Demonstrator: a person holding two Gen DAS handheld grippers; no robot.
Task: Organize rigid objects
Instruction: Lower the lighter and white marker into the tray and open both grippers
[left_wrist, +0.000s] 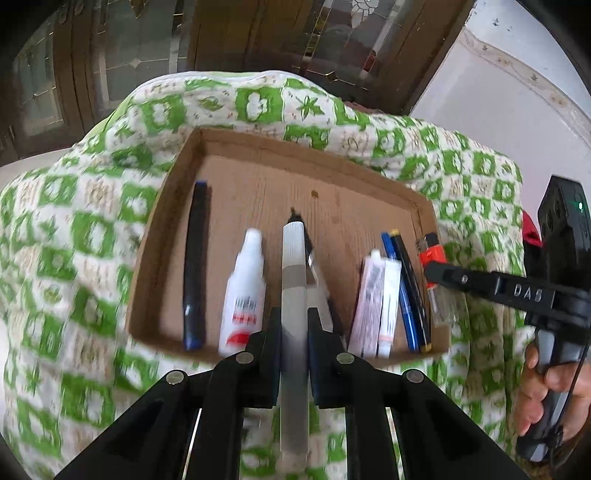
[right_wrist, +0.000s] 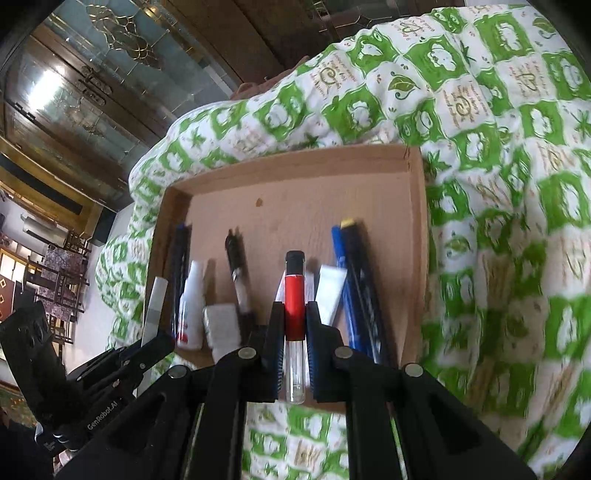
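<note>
surface: green-and-white quilt (left_wrist: 92, 236) spread under everything, with dark wood-and-glass cabinet doors (left_wrist: 140, 48) beyond it.
box: shallow cardboard tray (left_wrist: 155, 258) lying on the quilt, straight ahead of both my grippers.
left gripper (left_wrist: 294, 332): my fingers are pressed onto a long white marker (left_wrist: 294, 288) – it runs lengthwise between them, its dark tip pointing away from me over the tray floor.
right gripper (right_wrist: 294, 332): pinching a red-and-clear lighter (right_wrist: 294, 295), black top pointing forward, held over the near edge of the tray.
left of my left gripper: white correction-fluid bottle (left_wrist: 243, 291) just beside the marker, then a dark pen (left_wrist: 195, 258) further out, near the tray's left wall.
right of my left gripper: a pale tube (left_wrist: 375, 302), then a blue pen (left_wrist: 400, 288) and a black pen with yellow ends (left_wrist: 412, 291) lying close together near the right wall.
under the marker: another dark pen (right_wrist: 238, 273) in the tray – mostly hidden in my left view, clearer from the right.
blur: the near quilt is smeared in both views.
</note>
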